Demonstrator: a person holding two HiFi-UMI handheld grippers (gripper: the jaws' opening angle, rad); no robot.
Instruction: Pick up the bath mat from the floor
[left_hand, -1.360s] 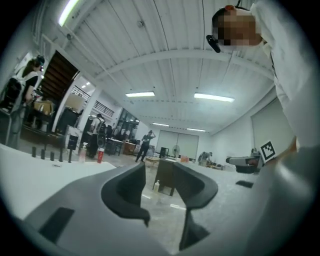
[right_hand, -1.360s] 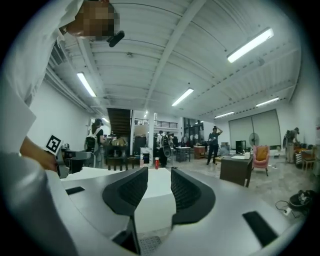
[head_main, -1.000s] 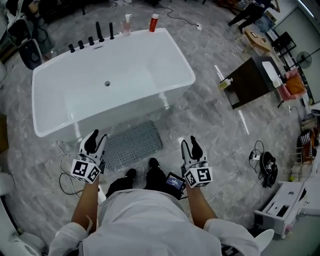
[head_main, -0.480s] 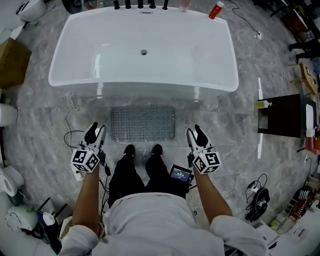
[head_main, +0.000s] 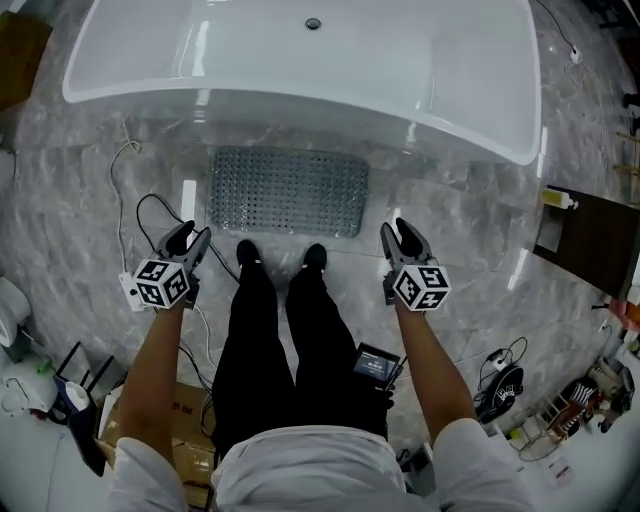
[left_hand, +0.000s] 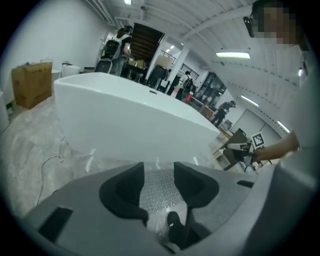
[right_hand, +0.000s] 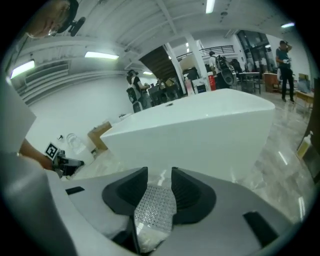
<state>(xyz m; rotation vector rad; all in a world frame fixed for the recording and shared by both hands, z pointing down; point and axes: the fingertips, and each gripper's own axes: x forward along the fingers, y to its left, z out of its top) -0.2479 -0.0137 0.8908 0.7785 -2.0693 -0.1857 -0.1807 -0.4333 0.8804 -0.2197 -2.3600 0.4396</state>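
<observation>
A grey, studded bath mat (head_main: 288, 190) lies flat on the grey marble floor (head_main: 450, 240), its long side just beside the base of a white freestanding bathtub (head_main: 300, 70). Nothing touches the mat. The person's two black shoes (head_main: 246, 252) stand near its closer edge, toes pointing at it.

The left gripper (head_main: 188, 238) is held out to the left of the legs and the right gripper (head_main: 400, 232) to the right, both short of the mat and angled down toward it. In the left gripper view the jaws stand apart with nothing gripped; the mat (left_hand: 159, 186) and one shoe show on the floor through the gap. In the right gripper view the jaws are likewise apart and empty, with the mat (right_hand: 156, 207) seen beyond them.

A thin black cable (head_main: 150, 205) loops on the floor left of the mat. A small screen device (head_main: 375, 365) hangs by the person's right leg.
</observation>
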